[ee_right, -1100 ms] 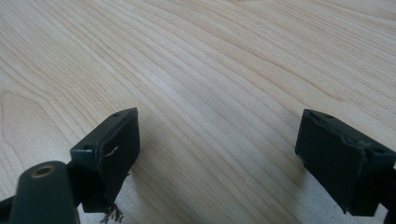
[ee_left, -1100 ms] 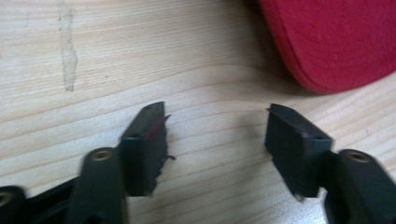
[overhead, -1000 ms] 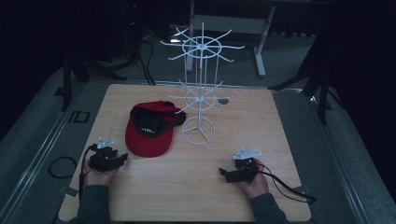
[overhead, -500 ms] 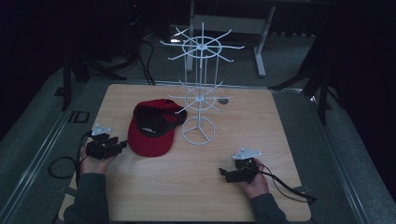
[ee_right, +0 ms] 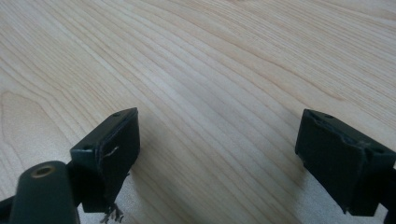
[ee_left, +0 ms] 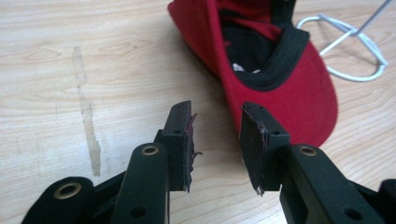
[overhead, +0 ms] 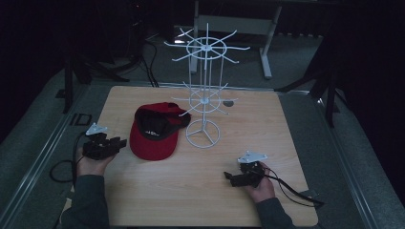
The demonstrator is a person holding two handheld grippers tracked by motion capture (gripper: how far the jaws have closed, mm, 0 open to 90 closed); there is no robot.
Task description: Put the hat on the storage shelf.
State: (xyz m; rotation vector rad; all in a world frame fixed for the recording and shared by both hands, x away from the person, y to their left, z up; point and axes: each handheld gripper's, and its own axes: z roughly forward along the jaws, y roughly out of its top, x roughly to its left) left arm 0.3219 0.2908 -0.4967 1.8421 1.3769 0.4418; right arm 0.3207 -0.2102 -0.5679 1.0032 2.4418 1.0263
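Note:
A red cap with a black lining [overhead: 155, 133] lies upside down on the wooden table [overhead: 267, 124], left of centre. My left gripper [overhead: 120, 142] hovers just left of the cap and points at it. In the left gripper view the cap's brim [ee_left: 299, 93] lies just beyond and to the right of the fingertips. The left gripper [ee_left: 215, 128] has just been closing its jaws; a narrow gap remains with nothing in it. My right gripper [overhead: 229, 177] rests low at the front right, pointing left. In its own view the right gripper [ee_right: 219, 140] stands wide open over bare wood.
A white wire display rack [overhead: 205, 95] with hooks stands behind the cap on a ring base [ee_left: 350, 51]. A small dark disc [overhead: 229, 102] lies near it. Cables trail off the table's left and right edges. Dark floor surrounds the table.
My left hand has lifted and moved away from the person, closer to the cap. Its jaws stand narrower than before. The right hand has stayed put.

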